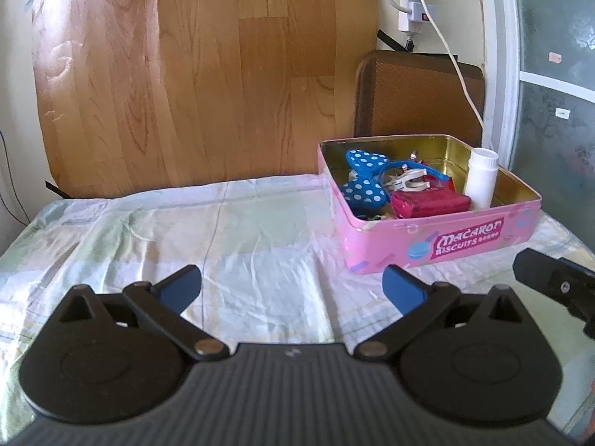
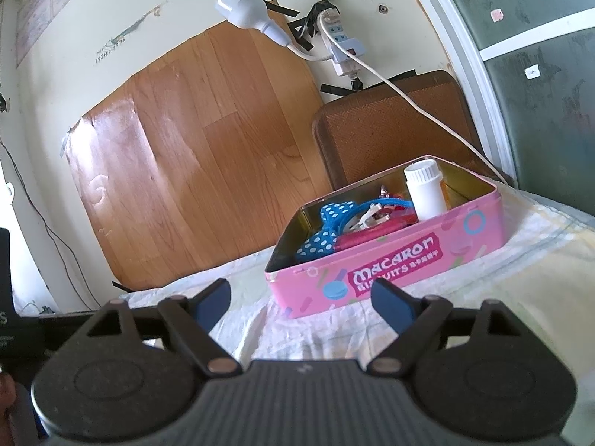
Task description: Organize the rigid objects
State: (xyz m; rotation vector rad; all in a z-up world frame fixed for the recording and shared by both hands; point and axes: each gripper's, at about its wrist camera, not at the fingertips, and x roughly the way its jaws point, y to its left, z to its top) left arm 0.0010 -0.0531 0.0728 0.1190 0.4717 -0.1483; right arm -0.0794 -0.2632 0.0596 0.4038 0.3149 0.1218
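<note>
The table (image 1: 111, 230), under a pale checked cloth, lies bare ahead of both sets of fingers; nothing loose shows on it in either view, though the fisheye edges are soft and something small could hide there.

The pink tin (image 1: 438, 245) is the next biggest thing. It sits open, beyond and to the right of the left gripper (image 1: 292, 290), and straight ahead of the right gripper (image 2: 301, 303), its near corner just past the fingertips. The left gripper's fingers are spread wide with nothing between them; the right gripper's fingers are likewise spread and empty.

Inside the tin, the white bottle (image 2: 425, 193) stands upright by the far right wall. The blue dotted bow (image 2: 323, 230) fills the left end, on a blue band. A red pouch (image 1: 431, 204) lies near the front wall, and a small metal clip (image 1: 405, 178) rests behind it.

Everything appears to be gathered already, so the step in hand looks like finishing. To do it well, I would keep both pairs of fingers spread and clear of the tin's rim, since a nudge at the near corner could slide it on the loose cloth. The upright bottle is the likeliest to topple, so any approach should come from the front, not across it.
</note>
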